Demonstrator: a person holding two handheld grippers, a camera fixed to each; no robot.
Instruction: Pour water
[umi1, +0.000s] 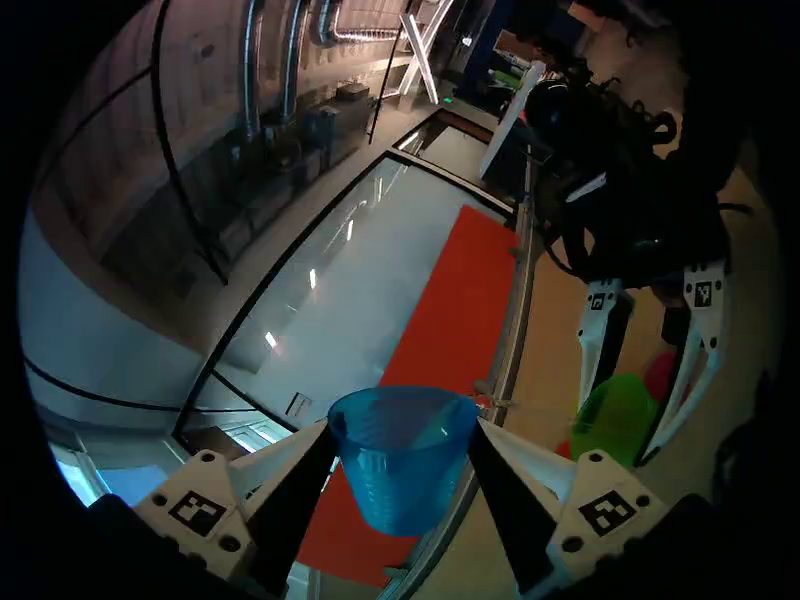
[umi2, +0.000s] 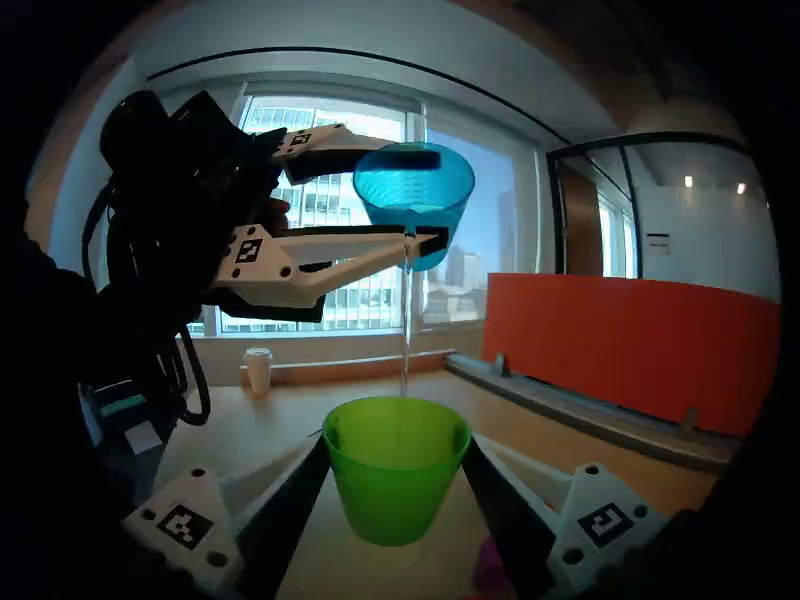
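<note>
Two light, probably squashy plastic cups are being clamped mid-wall: nearest, the right gripper (umi2: 396, 452) is holding the green cup (umi2: 396, 495) upright; above it, the left gripper (umi2: 438, 198) is tilting the blue cup (umi2: 400, 185), trickling water (umi2: 406, 330) down.

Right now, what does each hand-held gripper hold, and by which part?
The left hand-held gripper grips the blue cup by its side walls, tilted, water running out. The right hand-held gripper grips the green cup by its side walls, upright.
</note>
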